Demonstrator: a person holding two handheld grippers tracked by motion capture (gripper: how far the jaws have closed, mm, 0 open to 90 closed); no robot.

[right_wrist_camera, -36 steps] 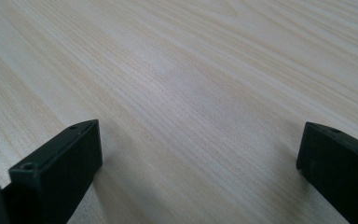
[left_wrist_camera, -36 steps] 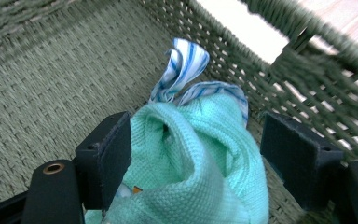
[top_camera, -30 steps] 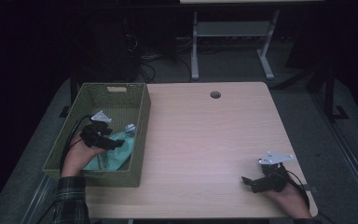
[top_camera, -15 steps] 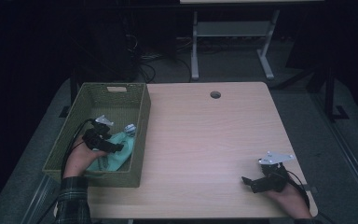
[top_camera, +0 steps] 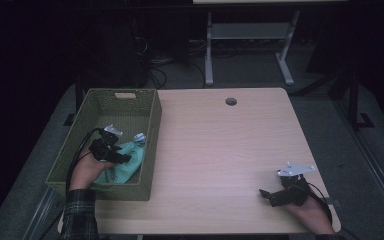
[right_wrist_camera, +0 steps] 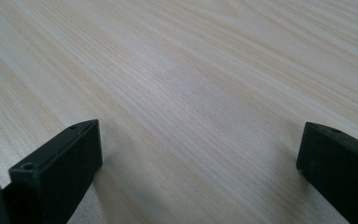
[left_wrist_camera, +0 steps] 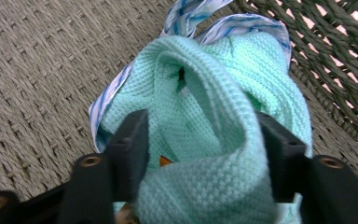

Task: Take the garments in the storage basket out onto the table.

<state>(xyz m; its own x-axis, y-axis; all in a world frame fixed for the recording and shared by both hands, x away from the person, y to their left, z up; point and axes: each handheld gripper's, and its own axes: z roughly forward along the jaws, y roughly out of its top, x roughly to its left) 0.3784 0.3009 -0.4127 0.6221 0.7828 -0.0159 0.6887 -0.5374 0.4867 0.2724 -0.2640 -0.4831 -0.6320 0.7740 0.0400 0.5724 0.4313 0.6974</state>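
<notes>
- Left gripper (left_wrist_camera: pixel 200 154): the jaws are standing about half apart and have just been closing; a fold of the cloth (left_wrist_camera: pixel 205 107) is sitting between them, and both black jaws are pressing against the knit on either side.
- In the high view the left gripper (top_camera: pixel 111 150) is working inside the basket (top_camera: pixel 152 115), at the left of the frame, with the hand coming in from the lower left.
- Right gripper (right_wrist_camera: pixel 200 154): the jaws are standing wide apart, gripping nothing, with bare table (right_wrist_camera: pixel 191 70) showing between them.
- In the high view the right gripper (top_camera: pixel 272 196) is resting on the table at the lower right of the frame, well apart from the basket.
- Cloth: mint green, coarse waffle knit, bunched into thick loops rather than lying flat; a white strip with blue stripes is showing along its upper and left edges.
- Cloth location: it is lying on the woven basket floor, close to the basket's right wall, in the lower half of the basket as the high view shows it.
</notes>
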